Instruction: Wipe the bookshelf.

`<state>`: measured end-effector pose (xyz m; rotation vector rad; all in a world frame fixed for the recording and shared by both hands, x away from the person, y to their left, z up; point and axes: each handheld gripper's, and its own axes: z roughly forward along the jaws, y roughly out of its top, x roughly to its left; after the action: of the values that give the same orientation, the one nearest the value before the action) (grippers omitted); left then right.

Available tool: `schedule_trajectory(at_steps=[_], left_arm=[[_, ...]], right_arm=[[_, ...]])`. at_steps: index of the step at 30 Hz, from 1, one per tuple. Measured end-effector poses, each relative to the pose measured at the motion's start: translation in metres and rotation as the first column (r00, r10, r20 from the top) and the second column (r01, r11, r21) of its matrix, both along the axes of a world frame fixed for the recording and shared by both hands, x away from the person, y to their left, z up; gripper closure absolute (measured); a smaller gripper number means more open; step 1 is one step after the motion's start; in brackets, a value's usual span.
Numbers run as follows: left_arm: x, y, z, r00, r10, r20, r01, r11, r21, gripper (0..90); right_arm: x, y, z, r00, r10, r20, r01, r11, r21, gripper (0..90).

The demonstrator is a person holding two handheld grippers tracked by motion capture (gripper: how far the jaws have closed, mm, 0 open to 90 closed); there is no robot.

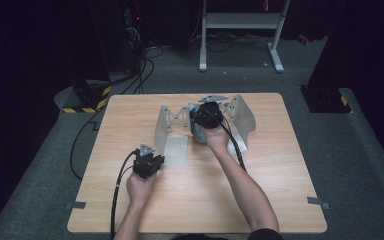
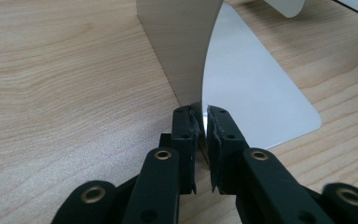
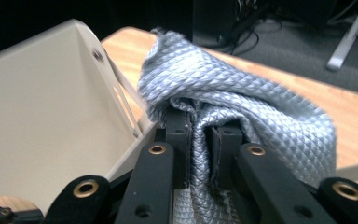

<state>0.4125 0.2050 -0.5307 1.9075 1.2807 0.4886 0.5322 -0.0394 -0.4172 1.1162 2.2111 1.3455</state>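
The left tool (image 2: 200, 140) pinches the bookend (image 2: 186, 51) by its upright edge to steady it on the surface (image 1: 200, 200), while the right tool (image 3: 200, 154), clamped on the grey cloth (image 3: 242, 107), wipes the second bookend (image 3: 51, 116). Next, I judge, the cloth must rub along that plate. The gripper views reveal each grip; the high view shows both bookends side by side.

Both grippers (image 1: 156, 161) (image 1: 206, 116) clamped shut

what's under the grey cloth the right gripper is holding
The right gripper is shut on the grey cloth. Bare wooden table shows beyond it; whatever lies directly beneath is hidden by its folds.
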Motion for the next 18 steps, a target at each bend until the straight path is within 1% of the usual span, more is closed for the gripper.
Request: schedule_trajectory(at_steps=[1,3,7,9,11,15,18], left_arm=[[0.0,0.0,0.0,1.0,0.001,0.0,-0.001,1.0,-0.003,81.3],[0.0,0.0,0.0,1.0,0.001,-0.001,-0.001,1.0,-0.002,81.2],[0.0,0.0,0.0,1.0,0.001,-0.001,-0.001,1.0,-0.002,81.2],[0.0,0.0,0.0,1.0,0.001,-0.002,-0.001,1.0,-0.002,81.2],[0.0,0.0,0.0,1.0,-0.001,-0.001,0.001,1.0,0.001,81.2],[0.0,0.0,0.0,1.0,0.003,-0.002,-0.003,1.0,-0.004,81.2],[0.0,0.0,0.0,1.0,0.004,-0.004,-0.004,0.9999,-0.012,81.2]], right_arm=[[-0.001,-0.001,0.002,1.0,0.002,0.006,-0.002,1.0,0.012,81.2],[-0.002,-0.001,0.004,0.9999,0.003,0.014,-0.003,1.0,0.02,81.2],[-0.001,0.0,0.001,0.9999,0.0,0.01,0.0,1.0,0.007,81.4],[0.003,0.001,-0.007,0.9994,-0.009,-0.033,0.01,1.0,0.017,81.4],[0.004,0.002,-0.016,0.9986,-0.008,-0.052,0.008,1.0,-0.008,81.4],[0.006,0.003,-0.035,0.9948,-0.012,-0.102,0.008,0.999,-0.038,81.3],[0.01,0.004,-0.046,0.9914,-0.022,-0.129,0.018,0.999,-0.032,81.4]])
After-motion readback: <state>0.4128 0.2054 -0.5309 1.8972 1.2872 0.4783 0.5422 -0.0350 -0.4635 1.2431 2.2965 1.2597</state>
